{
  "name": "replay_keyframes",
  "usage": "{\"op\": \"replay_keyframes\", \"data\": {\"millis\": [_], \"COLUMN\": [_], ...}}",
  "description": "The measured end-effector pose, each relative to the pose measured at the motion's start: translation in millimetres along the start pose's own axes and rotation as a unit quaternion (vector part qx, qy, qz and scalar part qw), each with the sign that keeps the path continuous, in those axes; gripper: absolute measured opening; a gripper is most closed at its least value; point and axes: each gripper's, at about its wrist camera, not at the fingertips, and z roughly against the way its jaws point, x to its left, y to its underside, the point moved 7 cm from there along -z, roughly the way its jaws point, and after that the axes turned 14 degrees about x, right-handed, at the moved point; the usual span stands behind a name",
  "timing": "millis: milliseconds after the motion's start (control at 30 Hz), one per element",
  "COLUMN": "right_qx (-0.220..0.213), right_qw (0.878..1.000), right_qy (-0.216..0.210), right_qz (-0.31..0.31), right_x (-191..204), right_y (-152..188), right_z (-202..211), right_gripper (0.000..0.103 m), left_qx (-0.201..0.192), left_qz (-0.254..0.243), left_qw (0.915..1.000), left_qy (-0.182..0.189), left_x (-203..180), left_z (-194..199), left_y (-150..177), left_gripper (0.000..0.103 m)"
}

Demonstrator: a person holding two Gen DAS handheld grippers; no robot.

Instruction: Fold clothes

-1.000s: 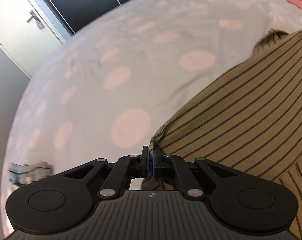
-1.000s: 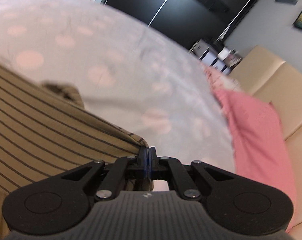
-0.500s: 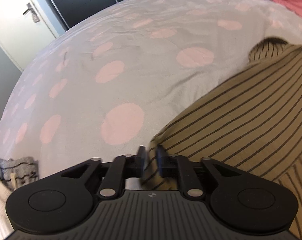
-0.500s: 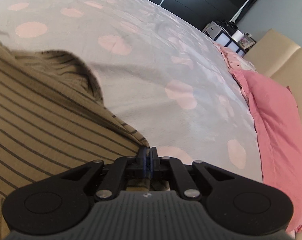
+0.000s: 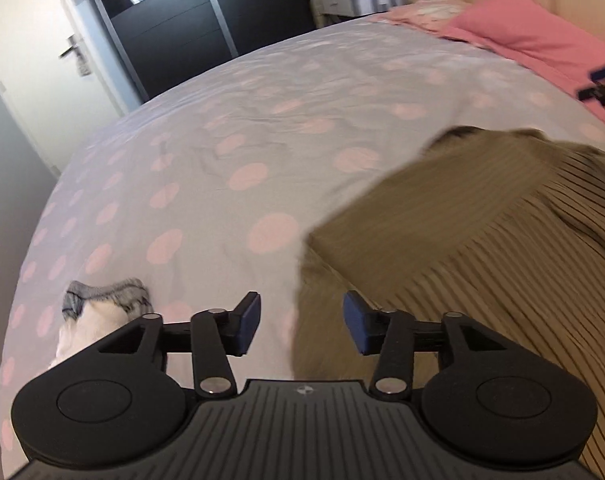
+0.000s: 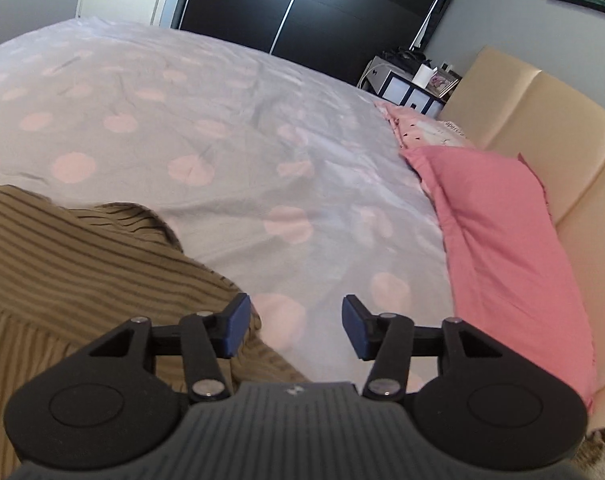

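- My left gripper [image 5: 301, 323] hung above the bed [image 5: 230, 128]; its fingers [image 5: 249, 322] had just been opening and stood apart with nothing clamped between them.
- My right gripper [image 6: 292, 327] was the same: fingers [image 6: 354, 330] just opened, apart, gripping nothing.
- The striped brown garment [image 5: 442, 248] lay on the dotted grey cover, its upper part folded over the lower. From the left wrist its edge sat below and between the fingers; from the right wrist it lay left of and under the left finger.
- I saw no containers in either view.
- A small grey-and-white cloth [image 5: 102, 304] lay on the bed, left of the left gripper.
- A pink pillow [image 6: 510, 240] rested against the cream headboard [image 6: 550, 128].
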Motion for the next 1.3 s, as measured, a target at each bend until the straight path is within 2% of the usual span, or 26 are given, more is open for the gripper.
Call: {"op": "replay_keyframes", "data": {"millis": [67,200,300,400,533,600,700,767,867,967,1100,1133,1167,1200,1267,1300], "right_qx": [-0.001,-0.007,-0.018,-0.027,-0.025,-0.026,-0.029,-0.03,-0.031,-0.018,-0.003,-0.002,0.0,0.002,0.005,0.004], "right_qw": [1.0,0.998,0.994,0.988,0.976,0.969,0.959,0.952,0.94,0.927,0.911,0.909,0.907,0.905,0.901,0.901], "right_qy": [-0.015,-0.059,-0.102,-0.145,-0.194,-0.206,-0.229,-0.244,-0.253,-0.257,-0.252,-0.25,-0.249,-0.25,-0.258,-0.258], "right_qz": [-0.003,0.007,0.023,0.047,0.097,0.131,0.164,0.183,0.227,0.274,0.326,0.334,0.341,0.345,0.348,0.349], "right_x": [0.7,18.1,44.1,77.6,129.9,158.0,195.0,218.5,253.0,285.1,313.4,318.4,322.8,326.5,332.3,335.2], "right_y": [11.6,36.8,53.1,65.3,75.4,76.9,73.8,70.0,66.6,67.1,76.1,78.1,79.7,80.8,80.8,79.6], "right_z": [18.9,52.2,75.0,90.2,99.8,103.6,107.9,110.4,110.1,103.2,92.8,90.3,87.6,85.4,82.1,80.4], "right_gripper": [0.058,0.058,0.058,0.057,0.057,0.057,0.057,0.057,0.057,0.057,0.055,0.055,0.049,0.039,0.033,0.031], "left_qx": [0.005,0.015,0.036,0.039,0.043,0.05,0.041,0.032,0.031,0.047,0.056,0.058,0.058,0.059,0.07,0.077], "left_qz": [-0.023,-0.057,-0.063,-0.068,-0.055,-0.056,-0.06,-0.065,-0.084,-0.096,-0.102,-0.103,-0.103,-0.098,-0.074,-0.061], "left_qw": [0.9996,0.9982,0.9974,0.9966,0.9973,0.997,0.9973,0.9969,0.9953,0.9937,0.9927,0.9926,0.9928,0.9932,0.9941,0.9941], "left_qy": [0.013,0.01,0.0,-0.027,-0.026,-0.021,0.006,0.029,0.037,0.034,0.031,0.028,0.022,0.022,0.037,0.046], "left_x": [-16.9,-40.5,-36.3,-19.2,-0.9,2.2,-1.6,-8.4,-20.5,-28.9,-35.4,-36.8,-36.6,-35.4,-29.3,-25.2], "left_z": [8.8,16.1,13.2,17.1,16.1,14.1,21.0,24.4,20.4,5.0,-12.0,-15.9,-18.7,-21.0,-24.6,-26.0], "left_y": [18.8,59.8,88.7,114.7,140.9,149.8,156.0,156.9,159.6,162.9,166.1,166.6,166.3,165.6,164.3,163.8], "left_gripper": [0.046,0.046,0.046,0.046,0.046,0.046,0.046,0.053,0.054,0.054,0.054,0.054,0.052,0.051,0.03,0.027]}}
